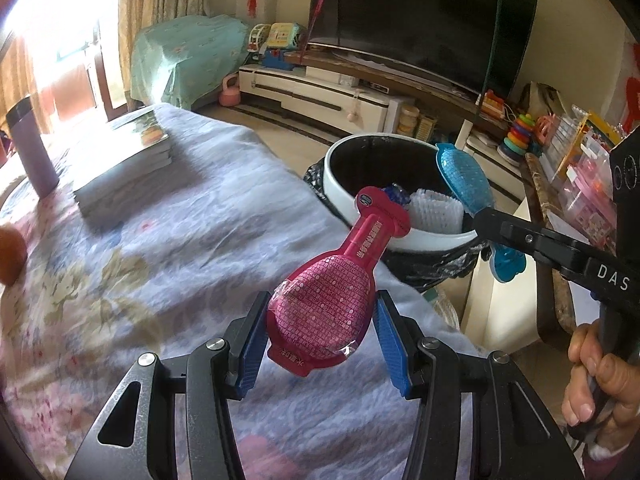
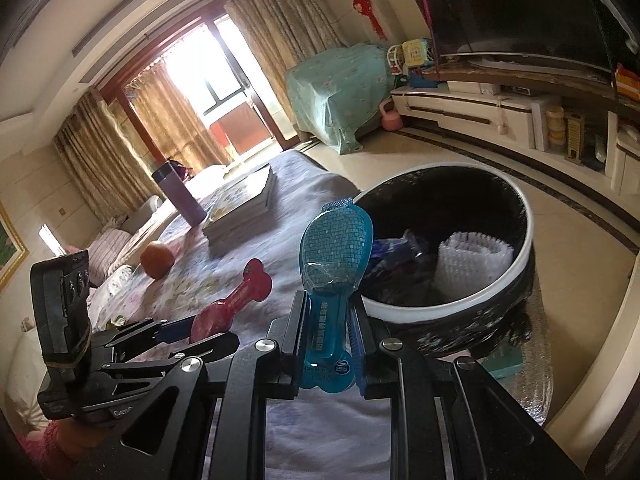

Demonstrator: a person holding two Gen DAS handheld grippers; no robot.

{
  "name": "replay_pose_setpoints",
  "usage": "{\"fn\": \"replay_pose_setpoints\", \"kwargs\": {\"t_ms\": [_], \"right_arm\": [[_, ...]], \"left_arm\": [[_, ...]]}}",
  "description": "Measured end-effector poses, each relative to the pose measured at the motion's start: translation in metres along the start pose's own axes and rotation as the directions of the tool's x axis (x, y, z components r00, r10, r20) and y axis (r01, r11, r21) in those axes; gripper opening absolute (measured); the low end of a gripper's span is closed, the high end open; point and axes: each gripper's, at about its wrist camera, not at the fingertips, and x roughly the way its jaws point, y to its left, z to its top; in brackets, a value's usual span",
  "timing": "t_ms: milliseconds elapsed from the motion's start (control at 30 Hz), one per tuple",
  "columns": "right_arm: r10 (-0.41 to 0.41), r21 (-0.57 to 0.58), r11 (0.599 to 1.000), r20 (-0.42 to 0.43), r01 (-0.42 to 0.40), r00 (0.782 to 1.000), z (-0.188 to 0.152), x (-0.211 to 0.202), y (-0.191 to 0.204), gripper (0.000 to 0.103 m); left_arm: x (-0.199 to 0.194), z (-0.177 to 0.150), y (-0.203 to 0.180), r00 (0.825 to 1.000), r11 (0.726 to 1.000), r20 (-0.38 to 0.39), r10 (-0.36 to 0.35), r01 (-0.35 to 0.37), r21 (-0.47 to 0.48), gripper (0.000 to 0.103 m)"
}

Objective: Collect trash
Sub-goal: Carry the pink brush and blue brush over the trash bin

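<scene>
The left gripper [image 1: 320, 328] clamps the bulb end of a pink packet [image 1: 332, 292] above the quilted table cover [image 1: 160, 260]; the right gripper [image 2: 330, 336] pinches the narrow neck of a blue packet [image 2: 334, 252], its wide end over the rim of the white trash bin [image 2: 480, 300]; beyond lie an orange [image 2: 157, 265], stacked books [image 1: 124, 156] and a purple flask [image 1: 32, 148].

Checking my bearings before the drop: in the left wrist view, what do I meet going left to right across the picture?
Purple tumbler → stack of books → pink package in the left gripper → blue package over the trash bin → hand on the right gripper.
</scene>
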Motion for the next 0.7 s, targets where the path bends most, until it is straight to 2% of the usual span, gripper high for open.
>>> {"fn": "replay_pose_setpoints", "kwargs": {"t_ms": [700], "right_arm": [[-0.061,0.049,0.997,0.017,0.06,0.998,0.028,0.001,-0.048,0.019]], "left_arm": [[0.042,0.046,-0.031,1.0,0.998,-0.005,0.005,-0.005,0.07,0.05]]}}
